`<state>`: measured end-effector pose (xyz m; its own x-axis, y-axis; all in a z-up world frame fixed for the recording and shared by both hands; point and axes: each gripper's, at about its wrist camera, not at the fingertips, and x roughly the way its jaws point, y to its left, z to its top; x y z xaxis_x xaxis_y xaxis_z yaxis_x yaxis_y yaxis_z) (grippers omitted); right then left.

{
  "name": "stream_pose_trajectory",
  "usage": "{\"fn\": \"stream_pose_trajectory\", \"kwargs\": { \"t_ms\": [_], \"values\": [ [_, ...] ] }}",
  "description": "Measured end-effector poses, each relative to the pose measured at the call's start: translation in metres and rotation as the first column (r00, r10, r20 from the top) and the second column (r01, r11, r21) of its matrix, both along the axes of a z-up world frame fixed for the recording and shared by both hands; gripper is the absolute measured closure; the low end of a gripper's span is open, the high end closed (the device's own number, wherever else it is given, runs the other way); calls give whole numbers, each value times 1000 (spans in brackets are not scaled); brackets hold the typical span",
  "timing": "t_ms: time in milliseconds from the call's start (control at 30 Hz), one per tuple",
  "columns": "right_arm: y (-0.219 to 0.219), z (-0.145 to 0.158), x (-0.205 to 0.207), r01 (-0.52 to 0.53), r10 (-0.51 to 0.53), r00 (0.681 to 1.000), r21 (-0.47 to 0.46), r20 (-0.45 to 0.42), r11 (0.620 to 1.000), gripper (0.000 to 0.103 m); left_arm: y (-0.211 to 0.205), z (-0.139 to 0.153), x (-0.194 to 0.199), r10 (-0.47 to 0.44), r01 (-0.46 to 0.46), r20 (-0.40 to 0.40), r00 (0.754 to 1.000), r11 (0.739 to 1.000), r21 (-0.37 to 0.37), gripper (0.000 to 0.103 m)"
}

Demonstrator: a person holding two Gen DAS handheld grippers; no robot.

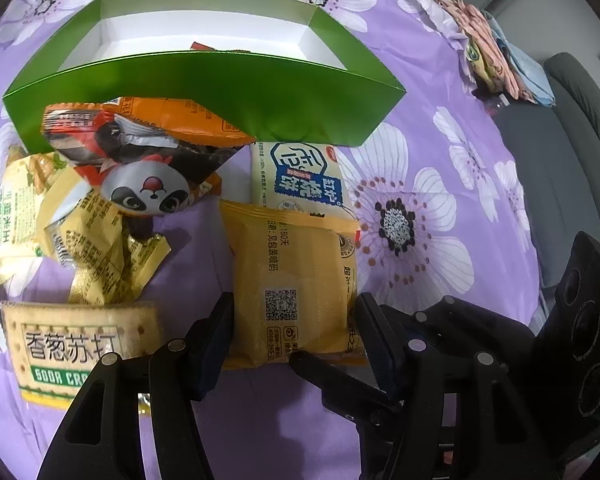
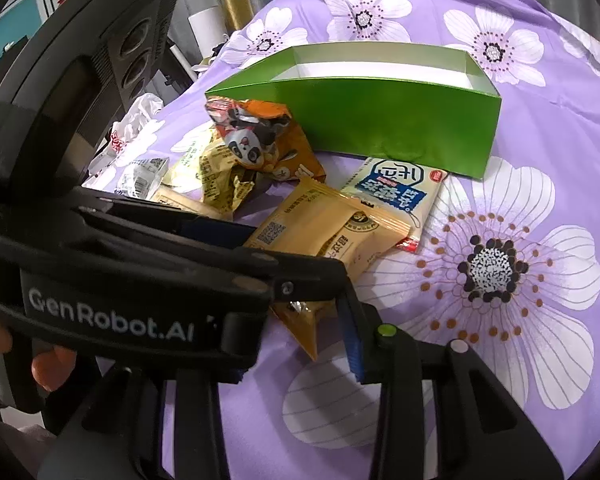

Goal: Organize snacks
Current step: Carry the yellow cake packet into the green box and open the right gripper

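A yellow snack packet [image 1: 288, 264] with a QR code lies on the purple flowered cloth, in front of the open green box [image 1: 220, 92]. My left gripper [image 1: 296, 340] straddles its near end, and both pads press on its sides. In the right wrist view the left gripper [image 2: 292, 252] reaches across from the left over the same packet [image 2: 332, 220]. The packet's lower corner sits between the jaws of my right gripper [image 2: 296, 348]. Its right pad stands close beside that corner, and its left pad is hidden behind the left gripper. A right finger [image 1: 328, 376] crosses under the packet's near edge.
An orange panda bag [image 1: 148, 152] leans on the box front. A white and blue packet [image 1: 300, 176], crumpled yellow packets [image 1: 96, 248] and a soda cracker pack [image 1: 76, 344] lie around. Folded clothes [image 1: 488, 52] and a grey sofa [image 1: 560, 160] are to the right.
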<state>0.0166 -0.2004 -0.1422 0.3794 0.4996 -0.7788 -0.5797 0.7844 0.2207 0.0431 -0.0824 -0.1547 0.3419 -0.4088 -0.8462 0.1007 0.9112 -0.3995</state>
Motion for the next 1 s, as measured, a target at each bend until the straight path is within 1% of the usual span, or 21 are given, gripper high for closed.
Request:
{"fn": "stream_pose_trajectory", "kwargs": {
  "t_ms": [133, 400, 533, 700, 867, 1000],
  "values": [
    [-1, 12, -7, -6, 6, 1000, 6, 23, 1000, 65, -1, 11, -7, 1, -1, 26, 1000, 1000, 6, 42],
    [-4, 48, -19, 6, -10, 992, 32, 126, 999, 65, -5, 50, -18, -4, 1, 138, 990, 1000, 17, 42],
    [-4, 62, -17, 7, -13, 986, 39, 167, 999, 65, -6, 65, -17, -4, 0, 180, 984, 1000, 21, 42],
    [1, 75, -8, 0, -9, 976, 42, 217, 999, 65, -4, 80, -9, 3, -9, 221, 975, 1000, 29, 42],
    [6, 87, 10, -4, -12, 965, 60, 262, 998, 65, 2, 96, 5, 16, -26, 264, 965, 999, 37, 42],
    [12, 93, 25, -5, -16, 960, 74, 281, 997, 65, 9, 104, 18, 27, -41, 294, 956, 998, 42, 42]
  ]
}}
